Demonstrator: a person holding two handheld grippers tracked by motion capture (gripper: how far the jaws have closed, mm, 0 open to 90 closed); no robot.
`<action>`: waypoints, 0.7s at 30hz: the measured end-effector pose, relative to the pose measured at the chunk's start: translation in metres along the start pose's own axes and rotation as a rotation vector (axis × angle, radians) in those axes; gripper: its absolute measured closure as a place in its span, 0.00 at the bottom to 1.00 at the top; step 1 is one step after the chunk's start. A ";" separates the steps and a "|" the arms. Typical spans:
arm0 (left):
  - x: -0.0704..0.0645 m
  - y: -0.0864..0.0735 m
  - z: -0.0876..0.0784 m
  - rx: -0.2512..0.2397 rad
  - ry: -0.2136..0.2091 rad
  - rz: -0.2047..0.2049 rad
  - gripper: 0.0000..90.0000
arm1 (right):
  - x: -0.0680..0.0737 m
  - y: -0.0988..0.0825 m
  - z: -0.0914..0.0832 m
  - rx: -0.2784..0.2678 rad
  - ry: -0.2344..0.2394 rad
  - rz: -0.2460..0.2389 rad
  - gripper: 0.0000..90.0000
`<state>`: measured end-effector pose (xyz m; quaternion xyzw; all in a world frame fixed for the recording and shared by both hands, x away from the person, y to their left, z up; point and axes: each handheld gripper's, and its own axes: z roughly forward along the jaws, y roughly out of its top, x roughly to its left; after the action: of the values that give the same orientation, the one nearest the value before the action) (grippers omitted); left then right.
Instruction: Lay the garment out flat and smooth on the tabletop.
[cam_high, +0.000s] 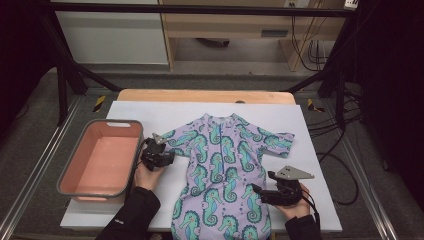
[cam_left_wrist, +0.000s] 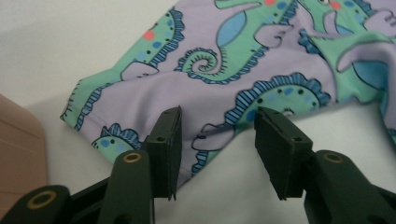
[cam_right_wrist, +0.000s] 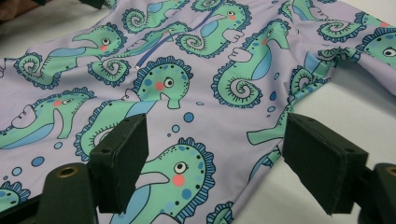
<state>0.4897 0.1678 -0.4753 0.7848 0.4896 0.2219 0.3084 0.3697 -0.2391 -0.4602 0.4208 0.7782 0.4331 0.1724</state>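
A seahorse-print suit lies flat mid-table on a white sheet. The left gripper, jaws apart, is at its left sleeve; the right gripper, also apart, is at its right edge. A pink tub sits left.

The middle of the white sheet is covered by a flat purple seahorse suit. At the left of the frame, a pink tub with tall grey walls stands in the way. Bare sheet is seen along the top, past the suit's collar, and at the right edge. A thin bare strip is left between tub and suit.
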 end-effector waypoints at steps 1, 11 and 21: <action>0.001 -0.001 0.000 -0.011 0.005 -0.003 0.59 | 0.000 0.000 0.000 0.002 0.000 -0.002 0.26; -0.008 0.002 -0.005 -0.014 0.058 0.033 0.98 | 0.000 0.000 0.000 0.000 0.000 0.001 0.26; -0.023 0.021 -0.066 -0.141 0.002 0.061 0.79 | 0.000 0.001 -0.001 -0.004 0.002 -0.001 0.26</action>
<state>0.4504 0.1578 -0.4145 0.7755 0.4490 0.2658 0.3555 0.3699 -0.2394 -0.4592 0.4197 0.7778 0.4350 0.1725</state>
